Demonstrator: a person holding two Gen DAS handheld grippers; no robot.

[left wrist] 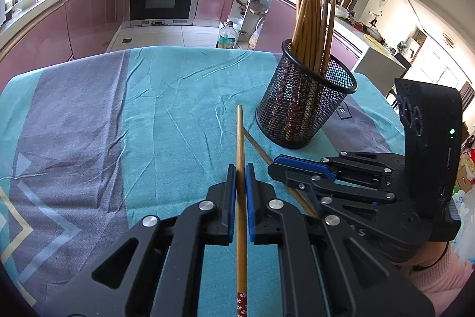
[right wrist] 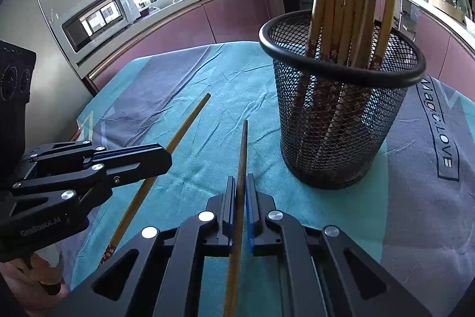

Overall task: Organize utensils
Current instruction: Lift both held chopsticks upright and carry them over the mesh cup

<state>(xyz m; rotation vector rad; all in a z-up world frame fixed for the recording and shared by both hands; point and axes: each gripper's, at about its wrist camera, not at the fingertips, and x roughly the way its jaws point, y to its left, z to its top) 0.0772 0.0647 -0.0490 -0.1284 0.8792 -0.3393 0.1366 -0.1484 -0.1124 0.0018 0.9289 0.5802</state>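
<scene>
Chopsticks fill the mesh holder [left wrist: 305, 97] on the table [left wrist: 166, 97], while the left hand-held gripper [left wrist: 240, 177] and right hand-held gripper [right wrist: 240, 189] each clamp one loose chopstick [left wrist: 241, 144].

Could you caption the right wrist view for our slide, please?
Each hand-held gripper clamps a chopstick over teal cloth, beside a mesh holder.

A: Left claw [left wrist: 240, 177]?
B: Clamped tight, pads nipping one chopstick [left wrist: 241, 168], pointing down and forward.
A: Right claw [right wrist: 241, 189]?
B: Same, closed on the other chopstick [right wrist: 242, 162], angled down. The two sit side by side, close, tips apart.
A: Hands?
B: Pink sleeve [left wrist: 445, 272] behind the right claw; a bare hand [right wrist: 35, 275] under the left.
</scene>
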